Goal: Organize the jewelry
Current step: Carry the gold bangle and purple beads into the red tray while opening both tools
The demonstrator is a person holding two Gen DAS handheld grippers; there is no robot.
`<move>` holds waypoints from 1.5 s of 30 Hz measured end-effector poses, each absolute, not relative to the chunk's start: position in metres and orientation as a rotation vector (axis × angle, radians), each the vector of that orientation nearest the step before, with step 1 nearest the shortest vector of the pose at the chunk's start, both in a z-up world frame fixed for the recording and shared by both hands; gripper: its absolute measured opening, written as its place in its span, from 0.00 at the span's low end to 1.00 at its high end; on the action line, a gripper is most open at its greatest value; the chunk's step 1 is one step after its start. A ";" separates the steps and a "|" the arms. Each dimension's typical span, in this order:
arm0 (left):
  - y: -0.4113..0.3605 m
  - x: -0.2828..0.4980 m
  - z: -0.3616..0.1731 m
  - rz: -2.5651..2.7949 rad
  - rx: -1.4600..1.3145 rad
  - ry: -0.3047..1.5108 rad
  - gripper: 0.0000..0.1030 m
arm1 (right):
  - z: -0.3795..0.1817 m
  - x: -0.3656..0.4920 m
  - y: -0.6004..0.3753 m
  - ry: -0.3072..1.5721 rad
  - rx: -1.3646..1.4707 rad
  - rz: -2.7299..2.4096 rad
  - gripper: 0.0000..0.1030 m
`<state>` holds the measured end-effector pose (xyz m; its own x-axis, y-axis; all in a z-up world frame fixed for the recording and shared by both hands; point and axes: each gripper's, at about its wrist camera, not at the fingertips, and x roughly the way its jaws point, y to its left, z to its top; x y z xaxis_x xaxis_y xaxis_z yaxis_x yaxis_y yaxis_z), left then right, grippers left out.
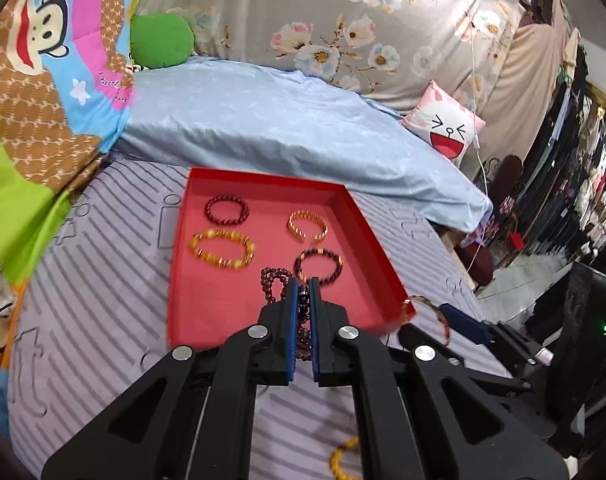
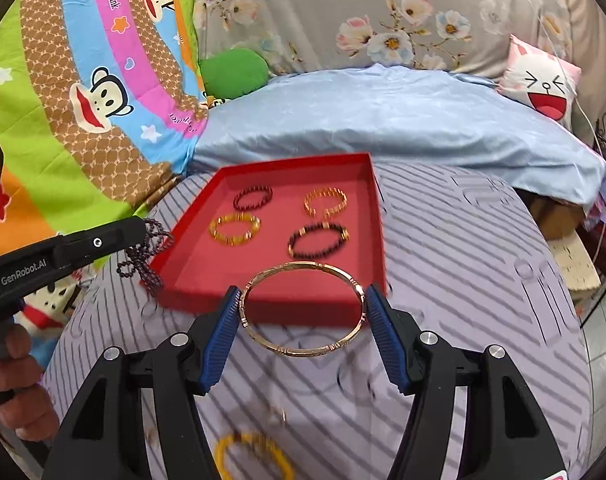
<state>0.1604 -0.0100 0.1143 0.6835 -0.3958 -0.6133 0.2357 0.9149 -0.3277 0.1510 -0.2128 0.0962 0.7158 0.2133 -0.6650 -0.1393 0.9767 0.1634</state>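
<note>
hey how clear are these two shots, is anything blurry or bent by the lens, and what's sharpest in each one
Left wrist view: strong fisheye bend, dark corners; the left gripper is crisp, the yellow bead bracelet in the red tray smeared, the dark bead strand soft. Right wrist view: same bend; the gold bangle in the right gripper is sharp, the yellow bracelet on the bedsheet heavily blurred.

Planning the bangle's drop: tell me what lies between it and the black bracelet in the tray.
Right wrist view: only the red tray near wall and bare floor separate the gold bangle from the black bracelet.
</note>
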 end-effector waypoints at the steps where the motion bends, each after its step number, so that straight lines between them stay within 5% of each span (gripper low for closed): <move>1: -0.010 0.168 0.113 -0.362 -0.239 0.738 0.05 | 0.096 0.159 -0.210 0.750 0.105 0.201 0.59; 24: -0.001 0.231 0.042 -0.235 -0.204 0.859 0.06 | 0.039 0.229 -0.182 0.848 0.017 0.185 0.59; 29: 0.002 0.229 0.046 -0.213 -0.191 0.833 0.27 | 0.039 0.227 -0.182 0.847 0.009 0.185 0.60; 45: 0.013 0.202 0.073 -0.182 -0.181 0.755 0.30 | 0.062 0.205 -0.186 0.800 0.031 0.184 0.60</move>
